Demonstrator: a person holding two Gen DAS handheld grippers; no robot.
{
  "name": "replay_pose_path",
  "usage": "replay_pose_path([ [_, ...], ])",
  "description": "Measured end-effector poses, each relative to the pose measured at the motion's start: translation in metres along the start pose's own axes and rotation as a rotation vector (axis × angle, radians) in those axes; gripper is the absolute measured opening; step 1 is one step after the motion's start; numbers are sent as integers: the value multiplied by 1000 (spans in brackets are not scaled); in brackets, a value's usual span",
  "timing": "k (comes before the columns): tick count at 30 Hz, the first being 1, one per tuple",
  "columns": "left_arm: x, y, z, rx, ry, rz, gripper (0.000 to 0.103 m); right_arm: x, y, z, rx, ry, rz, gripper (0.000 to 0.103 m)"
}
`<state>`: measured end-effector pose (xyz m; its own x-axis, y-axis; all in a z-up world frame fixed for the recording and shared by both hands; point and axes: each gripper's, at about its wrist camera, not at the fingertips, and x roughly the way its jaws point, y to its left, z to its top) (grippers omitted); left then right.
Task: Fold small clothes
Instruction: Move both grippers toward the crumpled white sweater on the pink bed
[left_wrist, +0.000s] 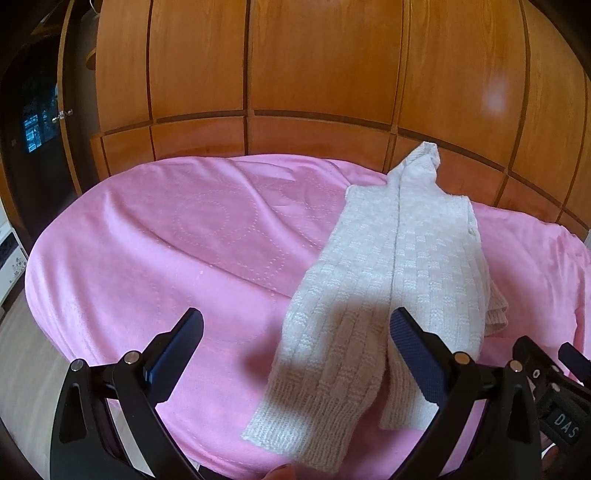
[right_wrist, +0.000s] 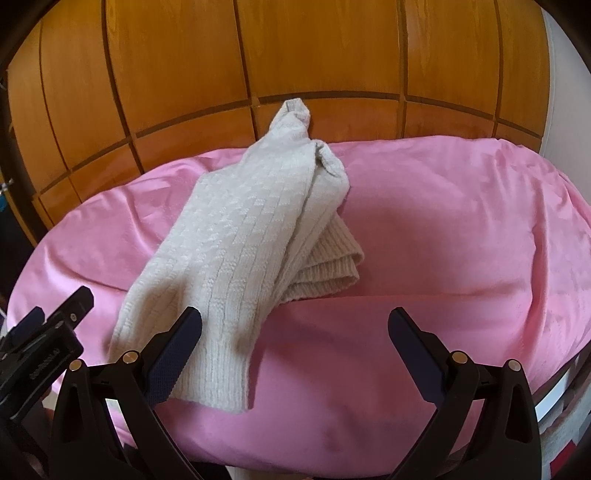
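A cream knitted garment (left_wrist: 384, 280) lies lengthwise on the pink bedspread (left_wrist: 177, 251), folded into a long strip with a seam down its middle and a narrow end toward the wardrobe. In the right wrist view the same garment (right_wrist: 236, 240) shows a ribbed cuff (right_wrist: 332, 266) sticking out on its right side. My left gripper (left_wrist: 295, 332) is open above the garment's near end, its right finger (left_wrist: 413, 354) over the knit. My right gripper (right_wrist: 295, 332) is open too, its left finger (right_wrist: 177, 354) over the garment's near hem, nothing held.
A wooden panelled wardrobe (left_wrist: 317, 66) stands right behind the bed. The left gripper's body (right_wrist: 40, 347) shows at the left edge of the right wrist view. Pink bedspread (right_wrist: 443, 240) spreads bare to the right of the garment. A dark doorway (left_wrist: 37, 122) lies far left.
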<state>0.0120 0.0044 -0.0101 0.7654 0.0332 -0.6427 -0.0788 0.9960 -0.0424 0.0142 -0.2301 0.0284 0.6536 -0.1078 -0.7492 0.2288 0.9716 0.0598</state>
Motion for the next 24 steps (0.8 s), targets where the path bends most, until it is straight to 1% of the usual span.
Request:
replay_pose_path([
  [5,0,0,1,5,-5,2,101,-7,-2,-2,9,-17,31,100],
  [8,1,0,2,2,-7,9,101,-13,-2,-3,18,-32,87,100],
  [10,1,-1,2,3,-7,8,101,-14,1,-3,5,-33,101,100],
  [13,1,0,2,-2,-11,12,101,-11,1,-4,11,-20,105,100],
  [24,8,0,2,-6,13,18,101,1,-3,-9,15,39,117,100],
])
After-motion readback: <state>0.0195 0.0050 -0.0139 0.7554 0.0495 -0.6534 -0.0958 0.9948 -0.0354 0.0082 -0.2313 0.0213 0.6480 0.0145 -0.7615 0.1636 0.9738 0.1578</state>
